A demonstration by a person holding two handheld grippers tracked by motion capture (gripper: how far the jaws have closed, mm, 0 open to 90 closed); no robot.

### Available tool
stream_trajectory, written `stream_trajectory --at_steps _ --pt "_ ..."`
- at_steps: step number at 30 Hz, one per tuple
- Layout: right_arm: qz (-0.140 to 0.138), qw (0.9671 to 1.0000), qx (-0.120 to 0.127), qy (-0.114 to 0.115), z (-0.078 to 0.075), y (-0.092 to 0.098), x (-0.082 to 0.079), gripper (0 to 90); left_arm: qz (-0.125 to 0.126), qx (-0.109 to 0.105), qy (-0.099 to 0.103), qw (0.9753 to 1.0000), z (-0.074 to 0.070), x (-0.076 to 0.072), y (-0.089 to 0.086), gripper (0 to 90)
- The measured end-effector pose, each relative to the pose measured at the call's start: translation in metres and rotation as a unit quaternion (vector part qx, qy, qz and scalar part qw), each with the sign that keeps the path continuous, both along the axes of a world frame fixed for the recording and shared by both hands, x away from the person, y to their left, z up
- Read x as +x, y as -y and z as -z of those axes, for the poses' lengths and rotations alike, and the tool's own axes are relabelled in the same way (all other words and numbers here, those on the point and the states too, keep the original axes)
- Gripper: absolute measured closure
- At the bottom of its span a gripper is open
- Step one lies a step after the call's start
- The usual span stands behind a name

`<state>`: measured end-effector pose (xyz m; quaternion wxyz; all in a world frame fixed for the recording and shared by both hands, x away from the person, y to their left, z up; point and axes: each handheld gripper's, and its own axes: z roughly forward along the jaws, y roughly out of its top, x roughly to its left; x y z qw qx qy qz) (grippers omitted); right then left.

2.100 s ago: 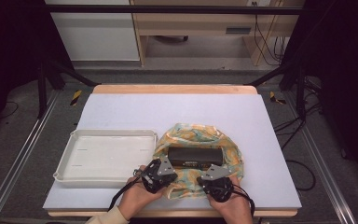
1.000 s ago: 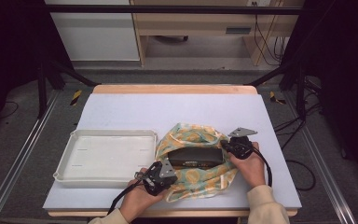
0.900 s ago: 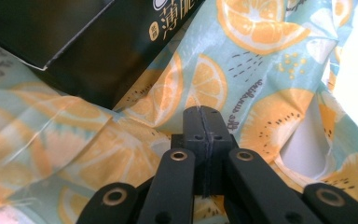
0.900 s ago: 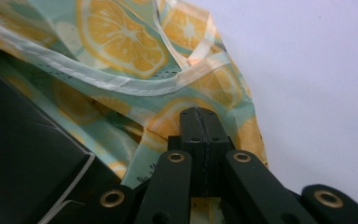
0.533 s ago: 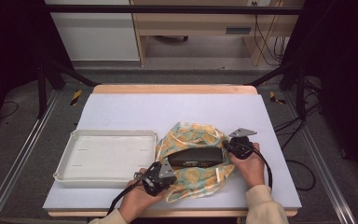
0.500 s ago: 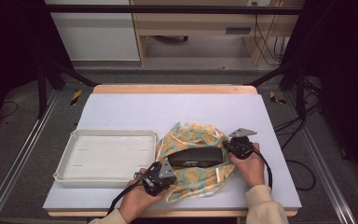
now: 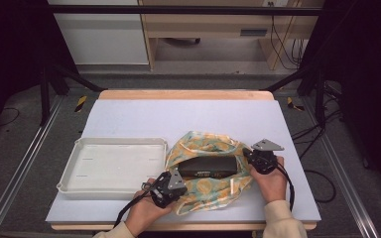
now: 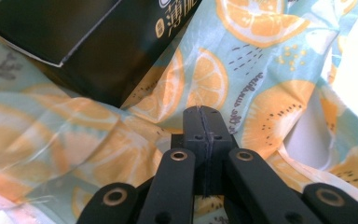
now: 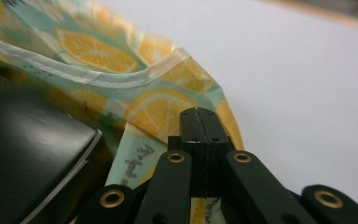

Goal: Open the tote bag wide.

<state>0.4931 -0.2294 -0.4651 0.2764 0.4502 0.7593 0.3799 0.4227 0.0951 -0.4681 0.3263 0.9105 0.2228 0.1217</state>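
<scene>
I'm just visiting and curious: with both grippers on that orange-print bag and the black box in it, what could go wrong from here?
1. Both the left gripper and right gripper pinch only thin edges of the bag; the film might slip out or tear.
2. The box lies loose in the open mouth, so a lift could tip it out.
3. The tray sits close by and might get nudged.

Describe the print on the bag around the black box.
Orange slices on pale blue-green bag, clearest in the left gripper view.

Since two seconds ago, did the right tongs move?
Yes. The right tongs moved away from the table's near edge, up to the right side of the orange-print bag.
</scene>
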Motion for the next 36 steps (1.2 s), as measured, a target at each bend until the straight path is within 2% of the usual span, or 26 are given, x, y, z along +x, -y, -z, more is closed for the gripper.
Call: stream_trajectory --at_steps 1,3,4,6,7,9,11,14,15,16,17,18,21,25,29,30,31,32,33,36 --pt "0.008 0.9996 -0.002 0.029 -0.013 -0.001 -0.011 90.0 0.0 -0.004 0.0 1.0 -0.003 0.0 0.0 90.0" --pt "0.009 0.9993 0.0 0.037 -0.017 -0.001 -0.014 90.0 0.003 -0.01 -0.002 0.9999 -0.004 -0.001 -0.001 90.0" --pt "0.009 0.9986 0.01 0.052 -0.025 -0.002 -0.026 90.0 0.003 -0.015 -0.001 0.9999 -0.006 -0.002 -0.002 90.0" --pt "0.002 0.9978 0.003 0.066 -0.032 -0.005 -0.036 90.0 0.004 -0.026 0.004 0.9996 -0.014 -0.004 -0.003 90.0" --pt "0.002 0.9978 0.003 0.066 -0.032 -0.005 -0.036 90.0 0.004 -0.026 0.004 0.9996 -0.014 -0.004 -0.003 90.0" --pt "-0.004 0.9974 0.006 0.072 -0.035 -0.008 -0.048 90.0 0.005 -0.033 0.006 0.9994 -0.019 -0.005 -0.004 90.0" --pt "-0.018 0.9976 0.003 0.068 -0.034 -0.012 -0.064 90.0 0.006 -0.046 0.008 0.9989 -0.026 -0.007 -0.006 90.0" --pt "-0.026 0.9977 0.0 0.063 -0.032 -0.014 -0.071 90.0 0.014 -0.052 0.003 0.9986 -0.031 -0.008 -0.006 90.0" --pt "-0.03 0.9976 -0.006 0.062 -0.031 -0.014 -0.076 90.0 0.015 -0.052 0.005 0.9985 -0.033 -0.009 -0.006 90.0" --pt "-0.035 0.9974 -0.007 0.062 -0.03 -0.014 -0.083 90.0 0.015 -0.052 0.016 0.9984 -0.035 -0.009 -0.007 90.0" --pt "-0.039 0.9975 -0.007 0.058 -0.029 -0.013 -0.087 90.0 0.015 -0.06 0.021 0.9978 -0.042 -0.01 -0.008 90.0" --pt "-0.039 0.9976 -0.006 0.056 -0.028 -0.013 -0.09 90.0 0.015 -0.06 0.021 0.9978 -0.042 -0.01 -0.008 90.0" --pt "-0.05 0.9974 -0.012 0.05 -0.025 -0.014 -0.097 90.0 0.009 -0.061 0.032 0.9976 -0.054 -0.01 -0.012 90.0" --pt "-0.067 0.9965 -0.021 0.044 -0.021 -0.018 -0.103 90.0 -0.009 -0.068 0.043 0.9967 -0.064 0.002 -0.019 90.0" --pt "-0.079 0.9959 -0.025 0.036 -0.017 -0.023 -0.103 90.0 -0.026 -0.082 0.041 0.9955 -0.073 0.023 -0.028 90.0" --pt "-0.083 0.9955 -0.029 0.034 -0.016 -0.025 -0.103 90.0 -0.03 -0.081 0.045 0.9953 -0.079 0.035 -0.03 90.0" --pt "-0.085 0.9954 -0.029 0.033 -0.016 -0.026 -0.103 90.0 -0.03 -0.081 0.045 0.9953 -0.079 0.035 -0.03 90.0" --pt "-0.087 0.9952 -0.032 0.031 -0.015 -0.028 -0.103 90.0 -0.029 -0.07 0.048 0.996 -0.082 0.044 -0.029 90.0" --pt "-0.09 0.9949 -0.034 0.03 -0.015 -0.029 -0.103 90.0 -0.029 -0.07 0.048 0.996 -0.082 0.044 -0.029 90.0" --pt "-0.093 0.9946 -0.035 0.03 -0.016 -0.034 -0.102 90.0 -0.025 -0.048 0.049 0.9973 -0.082 0.059 -0.022 90.0"
